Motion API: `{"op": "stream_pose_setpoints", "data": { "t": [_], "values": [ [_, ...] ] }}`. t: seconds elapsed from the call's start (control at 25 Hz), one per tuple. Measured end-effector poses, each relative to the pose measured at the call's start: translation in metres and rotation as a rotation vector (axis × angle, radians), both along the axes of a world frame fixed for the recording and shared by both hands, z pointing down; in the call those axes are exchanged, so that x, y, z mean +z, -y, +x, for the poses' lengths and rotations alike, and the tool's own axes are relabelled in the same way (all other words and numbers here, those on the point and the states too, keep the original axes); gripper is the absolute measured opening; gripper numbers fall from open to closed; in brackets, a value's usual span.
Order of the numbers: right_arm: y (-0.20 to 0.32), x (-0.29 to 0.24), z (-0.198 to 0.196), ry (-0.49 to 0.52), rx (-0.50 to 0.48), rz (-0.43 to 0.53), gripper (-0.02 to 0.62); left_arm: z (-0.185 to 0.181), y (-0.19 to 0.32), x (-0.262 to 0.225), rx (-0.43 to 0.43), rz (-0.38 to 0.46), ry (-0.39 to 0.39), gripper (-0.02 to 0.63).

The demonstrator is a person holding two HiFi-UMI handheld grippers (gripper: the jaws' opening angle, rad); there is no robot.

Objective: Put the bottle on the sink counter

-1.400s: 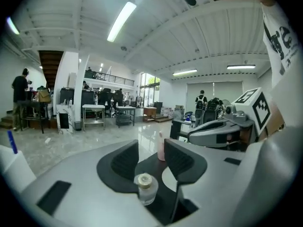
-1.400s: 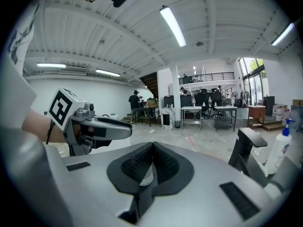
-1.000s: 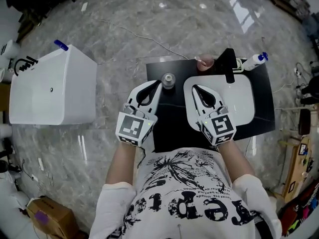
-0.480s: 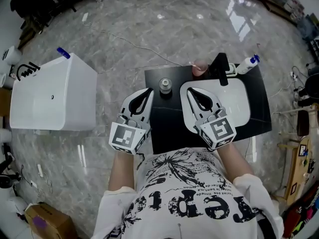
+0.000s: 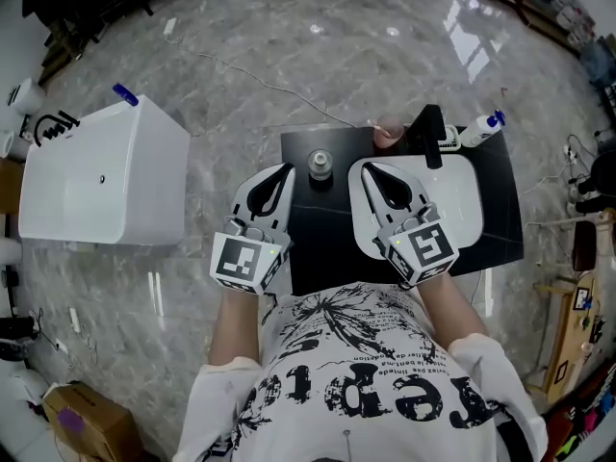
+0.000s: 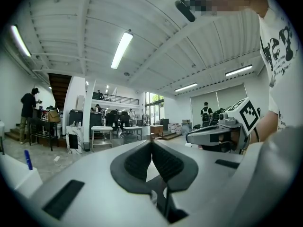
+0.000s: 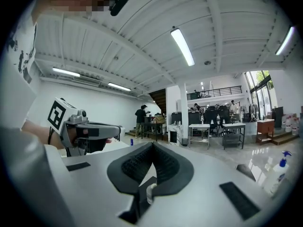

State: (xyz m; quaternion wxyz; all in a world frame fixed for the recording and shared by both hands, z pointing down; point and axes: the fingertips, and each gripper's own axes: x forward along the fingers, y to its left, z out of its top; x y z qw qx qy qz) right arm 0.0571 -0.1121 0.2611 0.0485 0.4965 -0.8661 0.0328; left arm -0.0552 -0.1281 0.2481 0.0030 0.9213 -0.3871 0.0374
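A white spray bottle [image 5: 478, 131] with a blue top lies at the back right corner of the black sink counter [image 5: 327, 248], behind the white basin [image 5: 462, 195]; it also shows low at the right of the right gripper view [image 7: 279, 174]. My left gripper [image 5: 285, 168] is held over the counter's left edge, shut and empty [image 6: 151, 143]. My right gripper [image 5: 372, 168] hovers over the basin's left part, also shut with nothing in it [image 7: 152, 145]. Both point away from my body, far from the bottle.
A black faucet [image 5: 428, 131] stands behind the basin, with a pinkish object [image 5: 387, 134] beside it. A round metal piece [image 5: 319, 165] sits on the counter ahead of the left gripper. A white box [image 5: 101, 176] stands on the marble floor to the left, and a cardboard box [image 5: 82, 422] sits low left.
Both grippers have drawn back slightly toward my body, and the view has shifted a little. The jaws stay shut and the bottle has not moved.
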Motion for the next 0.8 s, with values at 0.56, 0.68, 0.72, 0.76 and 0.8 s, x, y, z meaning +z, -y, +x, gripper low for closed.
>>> {"op": "stream_pose_setpoints", "data": {
  "t": [0.56, 0.68, 0.72, 0.76, 0.8],
  "values": [
    [-0.002, 0.004, 0.014, 0.003, 0.010, 0.017, 0.012, 0.003, -0.003, 0.007, -0.038, -0.019, 0.011, 0.015],
    [-0.005, 0.004, 0.015, -0.003, 0.004, 0.021, 0.012, 0.006, -0.006, 0.008, -0.032, -0.024, 0.005, 0.015],
    [-0.006, 0.004, 0.015, -0.005, 0.004, 0.021, 0.012, 0.007, -0.008, 0.008, -0.029, -0.028, -0.001, 0.015],
    [-0.007, 0.005, 0.016, -0.005, 0.005, 0.020, 0.012, 0.008, -0.010, 0.010, -0.026, -0.032, -0.007, 0.015],
    [-0.008, 0.005, 0.016, -0.006, 0.006, 0.018, 0.012, 0.009, -0.012, 0.011, -0.024, -0.035, -0.012, 0.015]
  ]
}}
